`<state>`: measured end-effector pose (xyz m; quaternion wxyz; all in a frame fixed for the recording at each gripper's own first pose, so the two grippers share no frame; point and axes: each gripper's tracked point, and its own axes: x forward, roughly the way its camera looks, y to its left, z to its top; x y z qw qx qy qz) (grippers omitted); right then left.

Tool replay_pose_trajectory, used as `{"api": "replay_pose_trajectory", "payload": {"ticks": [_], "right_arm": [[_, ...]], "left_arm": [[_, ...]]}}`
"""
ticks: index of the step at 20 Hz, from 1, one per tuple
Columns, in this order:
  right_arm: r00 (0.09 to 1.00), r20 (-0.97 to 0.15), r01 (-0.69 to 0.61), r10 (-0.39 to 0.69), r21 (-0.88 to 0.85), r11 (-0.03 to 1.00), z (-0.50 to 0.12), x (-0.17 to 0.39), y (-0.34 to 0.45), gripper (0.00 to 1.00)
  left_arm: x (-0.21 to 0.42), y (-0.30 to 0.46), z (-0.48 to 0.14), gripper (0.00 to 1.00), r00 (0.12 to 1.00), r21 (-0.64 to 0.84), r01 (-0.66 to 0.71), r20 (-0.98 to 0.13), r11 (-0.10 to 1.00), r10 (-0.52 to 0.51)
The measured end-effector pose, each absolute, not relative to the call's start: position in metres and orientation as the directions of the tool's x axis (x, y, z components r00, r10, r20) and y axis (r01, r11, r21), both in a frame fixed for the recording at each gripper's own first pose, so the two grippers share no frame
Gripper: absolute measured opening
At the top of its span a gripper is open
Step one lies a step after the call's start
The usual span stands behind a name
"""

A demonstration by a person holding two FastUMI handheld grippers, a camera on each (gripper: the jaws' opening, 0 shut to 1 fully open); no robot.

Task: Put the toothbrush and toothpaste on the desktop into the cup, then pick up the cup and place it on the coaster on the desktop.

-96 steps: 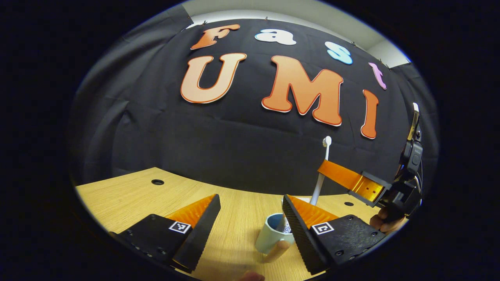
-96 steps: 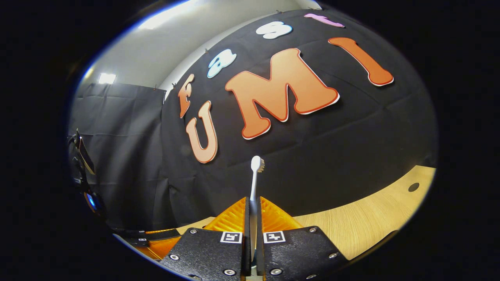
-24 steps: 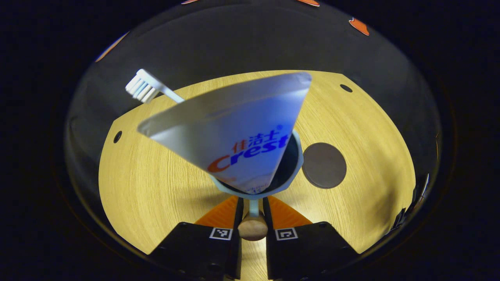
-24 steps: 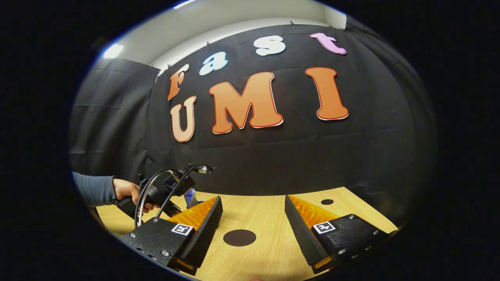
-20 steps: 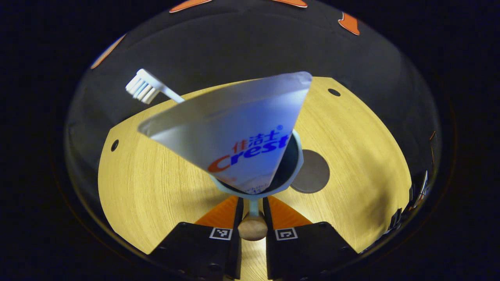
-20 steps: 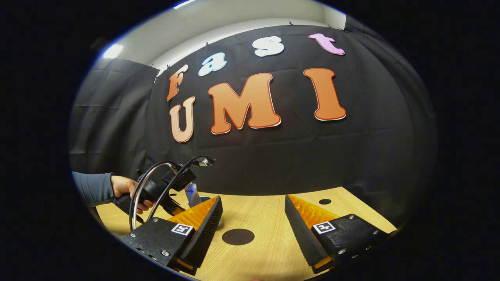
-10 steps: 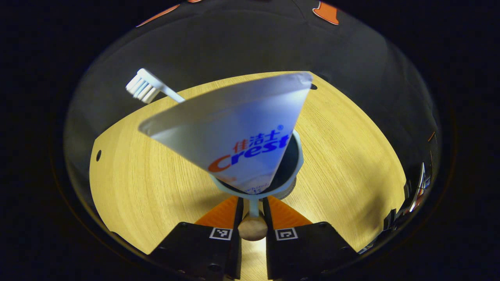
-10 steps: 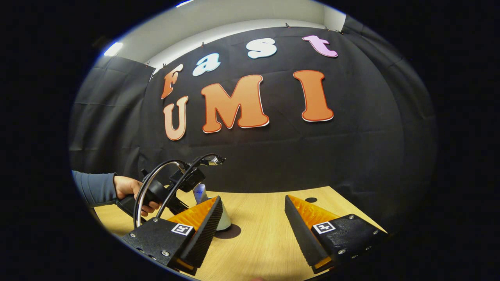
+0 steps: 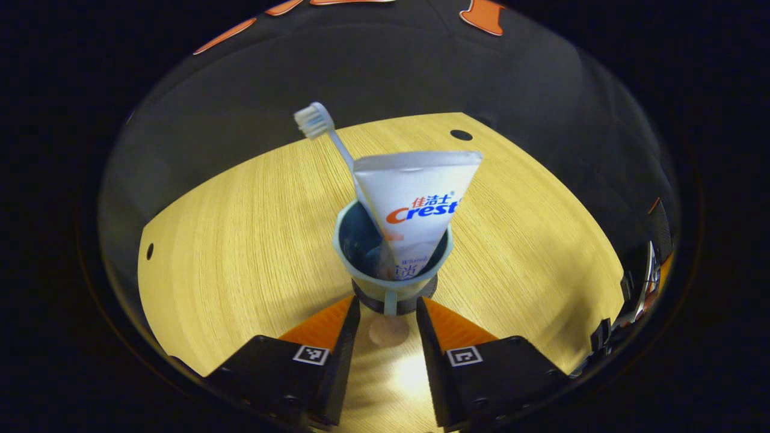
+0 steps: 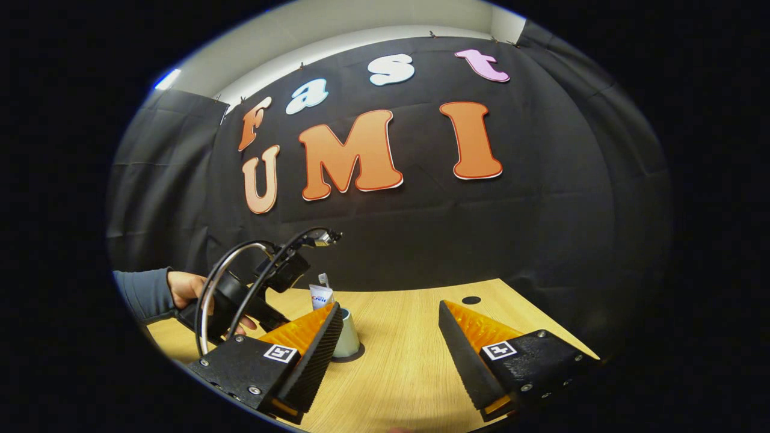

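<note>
From the left gripper view I read this as the last step, the cup set down and being let go. The left gripper has its jaws parted to either side of the cup's handle, with a gap showing on both sides, so I judge nothing is gripped. Just ahead of them the cup stands upright on the wooden surface, and a dark rim of the coaster peeks out from under its base, so I take it the cup sits on the coaster. Inside, the toothbrush leans back and left with its bristles up, and the toothpaste stands with its flat end up, leaning against the right-hand rim. In the right gripper view a hand holds the left gripper low beside the cup, with the tube and brush tip showing above. The right gripper hovers over the surface with its jaws wide apart, holding nothing. My next move should be a straight pull back of the left gripper along the handle's line, keeping both fingers off the handle so the cup doesn't twist or slide off the coaster.
</note>
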<state>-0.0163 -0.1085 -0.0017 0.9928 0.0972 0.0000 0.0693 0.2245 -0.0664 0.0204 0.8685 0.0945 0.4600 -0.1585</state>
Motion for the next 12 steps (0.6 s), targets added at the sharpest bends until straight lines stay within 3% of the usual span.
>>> {"api": "replay_pose_trajectory", "payload": {"ticks": [2, 4, 5, 8, 12], "right_arm": [[0.989, 0.024, -0.149, 0.147, 0.199, 0.969, 0.004, -0.016, -0.101, 0.96], [0.986, 0.033, -0.169, 0.166, 0.190, 0.967, 0.007, -0.015, -0.088, 0.96], [0.985, 0.031, -0.175, 0.172, 0.181, 0.968, 0.005, -0.012, -0.082, 0.96], [0.983, 0.039, -0.183, 0.179, 0.158, 0.970, 0.013, -0.008, -0.067, 0.96], [0.980, 0.074, -0.194, 0.185, 0.146, 0.970, 0.028, -0.005, -0.046, 0.96]], "left_arm": [[0.215, -0.064, 0.025, 0.64, 0.557, 0.034, 0.374, -0.807, 0.927, -0.195], [0.217, -0.064, 0.038, 0.95, 0.603, 0.085, 0.392, -0.775, 0.916, -0.186], [0.218, -0.060, 0.043, 0.99, 0.634, 0.125, 0.383, -0.757, 0.915, -0.162], [0.224, -0.058, 0.068, 1.00, 0.751, 0.205, 0.333, -0.648, 0.921, -0.127], [0.232, -0.054, 0.083, 1.00, 0.873, 0.201, 0.221, -0.477, 0.954, -0.101]]}}
